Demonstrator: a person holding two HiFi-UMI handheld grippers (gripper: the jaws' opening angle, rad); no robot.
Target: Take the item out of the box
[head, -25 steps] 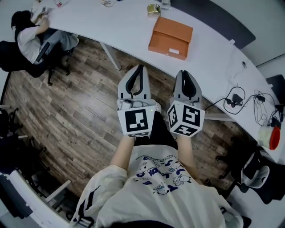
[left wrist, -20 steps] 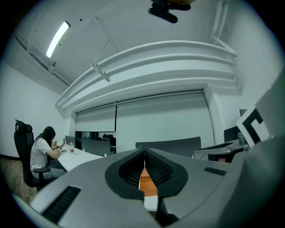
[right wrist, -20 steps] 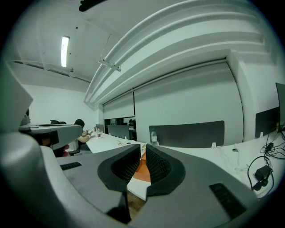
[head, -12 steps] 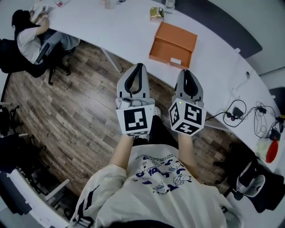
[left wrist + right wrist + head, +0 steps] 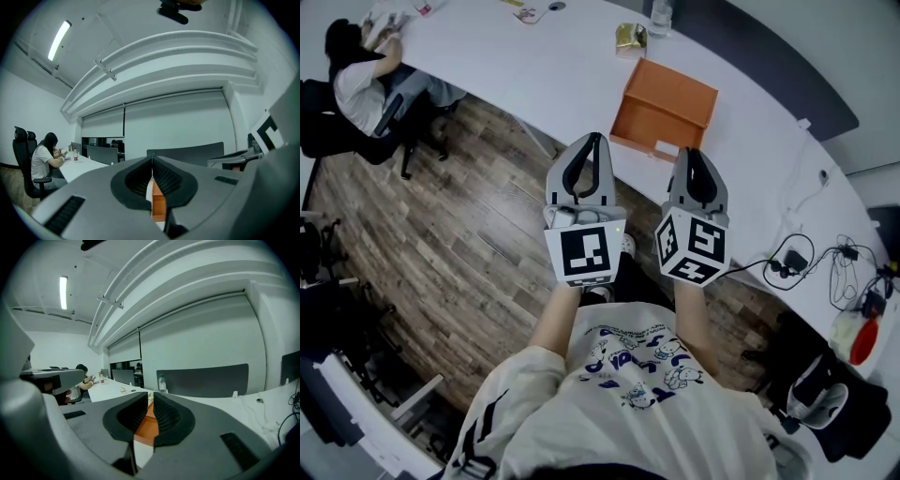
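A closed orange box (image 5: 667, 105) lies on the long white table (image 5: 562, 66), just beyond my two grippers; a white label sits on its near side. My left gripper (image 5: 592, 140) is held over the wooden floor, short of the table's edge, jaws shut and empty. My right gripper (image 5: 691, 152) points at the box's near edge, also shut and empty. In the left gripper view the left gripper (image 5: 151, 160) shows a sliver of the orange box (image 5: 158, 206) behind its closed jaws. The right gripper (image 5: 150, 396) frames the orange box (image 5: 144, 426) the same way.
A water bottle (image 5: 661, 14) and a gold packet (image 5: 630, 37) stand behind the box. A person (image 5: 358, 80) sits at the table's far left end. Cables and a plug (image 5: 794, 257) lie on the right, with a red object (image 5: 861, 339) further right. A chair (image 5: 820, 405) stands at lower right.
The table and the orange box have drawn nearer to both grippers as the person moved toward them. Both grippers stay shut and side by side.
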